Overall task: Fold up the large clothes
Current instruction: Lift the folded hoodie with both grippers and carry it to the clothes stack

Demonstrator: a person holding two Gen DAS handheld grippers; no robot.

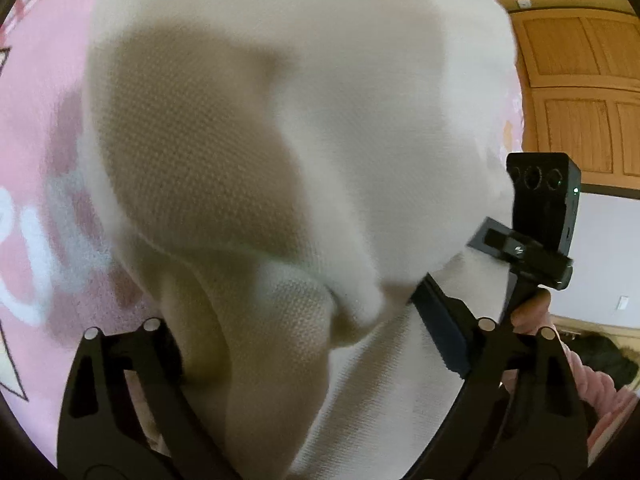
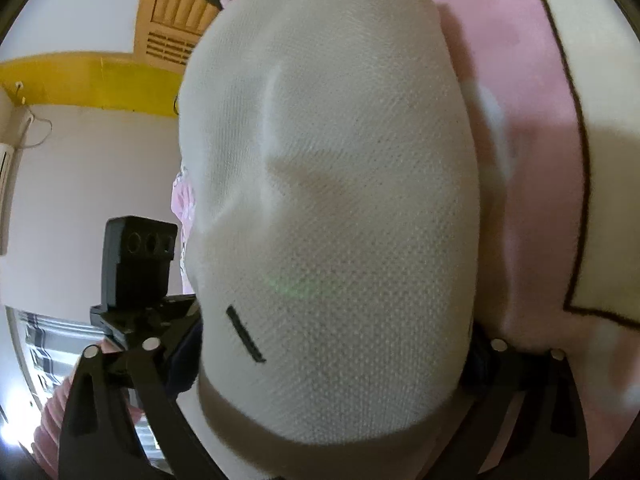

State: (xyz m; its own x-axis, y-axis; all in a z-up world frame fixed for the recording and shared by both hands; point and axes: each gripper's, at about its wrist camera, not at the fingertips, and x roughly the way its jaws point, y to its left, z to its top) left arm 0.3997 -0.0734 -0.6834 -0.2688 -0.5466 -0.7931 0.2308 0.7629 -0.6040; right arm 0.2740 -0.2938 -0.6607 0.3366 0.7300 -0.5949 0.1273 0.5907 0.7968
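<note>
A white knitted garment [image 1: 320, 140] fills most of the left wrist view, bunched and blurred over a pink blanket [image 1: 40, 140]. My left gripper [image 1: 296, 312] stands wide open with the cloth lying between its fingers; I see no pad pressing on it. In the right wrist view the same garment [image 2: 340, 200] bulges between the spread fingers of my right gripper [image 2: 332, 332], which is also wide open. A short black mark [image 2: 244, 334] shows on the knit. The fingertips of both grippers are partly hidden by cloth.
The right gripper's camera block [image 1: 540, 200] sits close at the garment's right side, a hand [image 1: 532, 312] and pink sleeve [image 1: 600, 400] below it. The left gripper's camera block [image 2: 138, 248] shows likewise. Wooden doors [image 1: 580, 100] stand behind. A cream patch [image 2: 608, 200] marks the blanket [image 2: 520, 80].
</note>
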